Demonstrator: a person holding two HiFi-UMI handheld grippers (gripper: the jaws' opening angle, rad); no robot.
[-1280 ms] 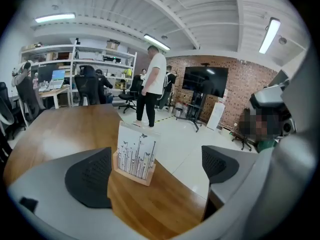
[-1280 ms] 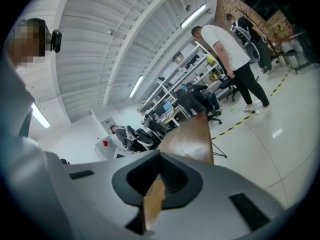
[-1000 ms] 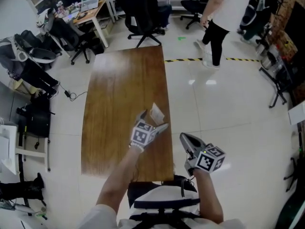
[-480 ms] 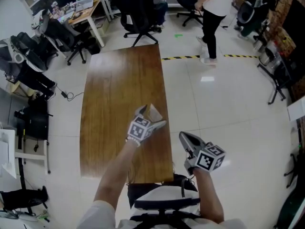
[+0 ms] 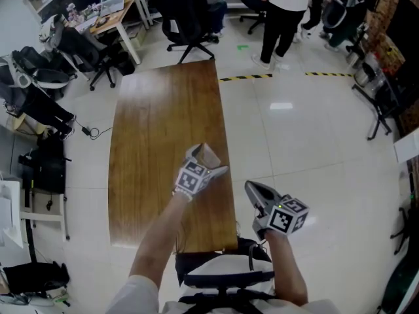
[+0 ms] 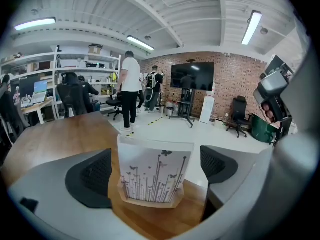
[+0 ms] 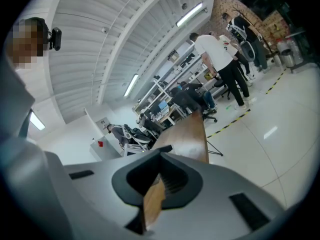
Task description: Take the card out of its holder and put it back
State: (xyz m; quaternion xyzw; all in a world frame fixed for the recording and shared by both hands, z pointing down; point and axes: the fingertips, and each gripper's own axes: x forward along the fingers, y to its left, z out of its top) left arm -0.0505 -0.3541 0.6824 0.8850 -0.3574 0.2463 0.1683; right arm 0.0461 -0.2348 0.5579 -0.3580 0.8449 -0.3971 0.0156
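A white card [image 5: 211,153] printed with dark stems and butterflies [image 6: 154,168] stands upright in a small wooden holder [image 6: 149,202] near the right edge of the long wooden table [image 5: 157,123]. My left gripper [image 5: 209,160] is open, with one dark pad [image 6: 95,176] on each side of the card and apart from it. My right gripper [image 5: 253,190] hangs off the table's right side over the pale floor, jaws together and holding nothing. In the right gripper view [image 7: 155,184] only a thin wood-coloured sliver shows between its pads.
Black office chairs [image 5: 190,15] stand beyond the table's far end, and a person [image 5: 281,8] stands on the floor there. Striped tape [image 5: 249,78] marks the floor. Bags and chairs [image 5: 39,90] crowd the left. A black seat [image 5: 216,257] sits at the near edge.
The left gripper has kept its place around the card, shifting only slightly. The right gripper has not moved. The person at the back has walked leftward.
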